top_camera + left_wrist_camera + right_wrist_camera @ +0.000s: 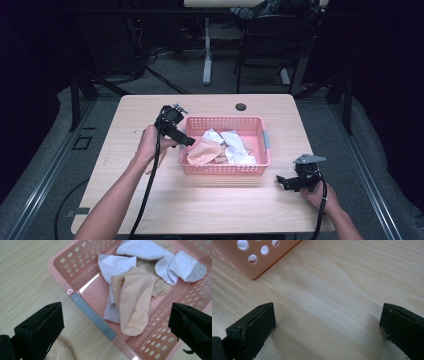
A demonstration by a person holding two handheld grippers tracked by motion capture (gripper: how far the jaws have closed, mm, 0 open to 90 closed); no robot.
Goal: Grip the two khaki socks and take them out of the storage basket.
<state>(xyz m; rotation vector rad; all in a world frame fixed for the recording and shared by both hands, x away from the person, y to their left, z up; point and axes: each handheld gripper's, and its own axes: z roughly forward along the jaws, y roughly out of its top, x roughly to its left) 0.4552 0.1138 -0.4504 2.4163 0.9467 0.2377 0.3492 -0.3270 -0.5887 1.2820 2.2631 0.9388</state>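
Note:
A pink perforated basket (pixel 225 119) stands mid-table and holds socks. A peach sock (pixel 202 151) lies at its left front, with white socks (pixel 232 142) behind and beside it. My left gripper (pixel 182 135) hovers over the basket's left wall, open with nothing between its jaws. In the left gripper view (pixel 115 325) the jaws frame the basket wall (pixel 60 262), the peach sock (pixel 135 300) and a white sock (pixel 150 252). My right gripper (pixel 287 182) rests low on the table to the basket's front right, open and empty (pixel 328 325). A basket corner (pixel 249 255) shows ahead of it.
A grey strip (pixel 92 316) lines the basket's near rim. A piece of peach fabric (pixel 57 352) lies on the wood under the left jaw. A round cable hole (pixel 241 106) sits near the table's far edge. Bare wooden table (pixel 200 200) lies in front of the basket.

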